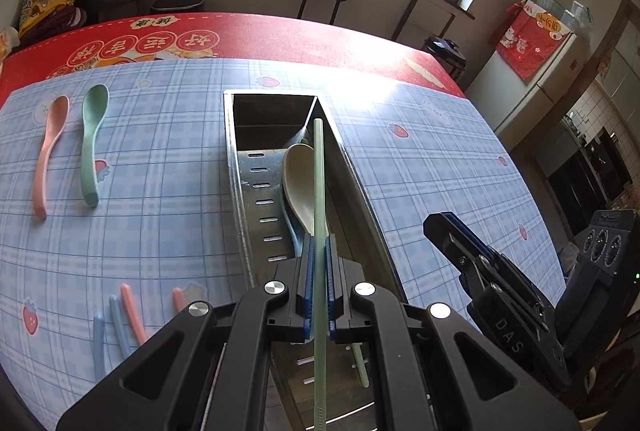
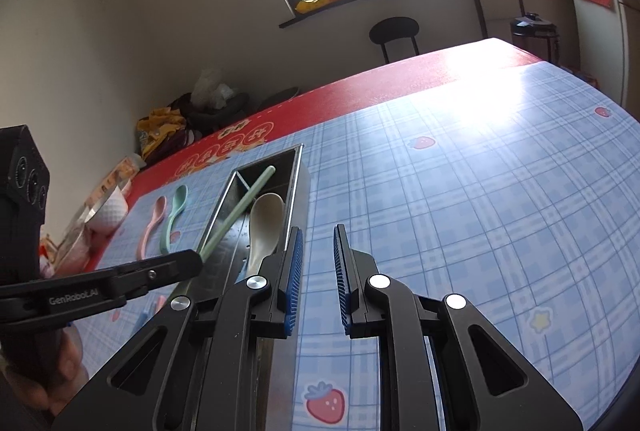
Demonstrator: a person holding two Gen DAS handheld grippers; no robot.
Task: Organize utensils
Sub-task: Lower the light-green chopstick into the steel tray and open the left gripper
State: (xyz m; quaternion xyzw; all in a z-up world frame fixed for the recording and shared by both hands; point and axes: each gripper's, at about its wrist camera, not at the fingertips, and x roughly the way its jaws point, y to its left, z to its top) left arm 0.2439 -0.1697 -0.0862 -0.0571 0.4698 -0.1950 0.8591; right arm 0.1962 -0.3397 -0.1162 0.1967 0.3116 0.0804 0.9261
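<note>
Left claw [image 1: 319, 263] is squeezed tight on a long, thin, pale green plastic chopstick [image 1: 318, 183], with its blue pads pressed on both sides of the stick. That chopstick pokes out toward 12 o'clock in the left wrist view, above a long shiny metal utensil box [image 1: 244, 191] that sits on the desk [image 1: 160, 191], which has a blue checked cloth with little strawberries. Inside the box lies a cream plastic spoon [image 1: 300, 183], right beside the chopstick, with a pale blue plastic spoon [image 1: 294, 235] partly hidden under it. Out at 9 o'clock from the box, well apart from it, a pink plastic spoon [image 1: 50, 155] and a mint green plastic spoon [image 1: 93, 147] lie side by side on the cloth. Near 7 o'clock, close to the left claw, lie the ends of two blue sticks [image 1: 108, 331] and two pink sticks [image 1: 134, 315]; I cannot tell what they are. Right claw [image 2: 316, 271] has its two blue pads a little apart with nothing between them. It hangs over the desk just beside the right wall of the box. In the left wrist view the right claw shows at 4 o'clock.
</note>
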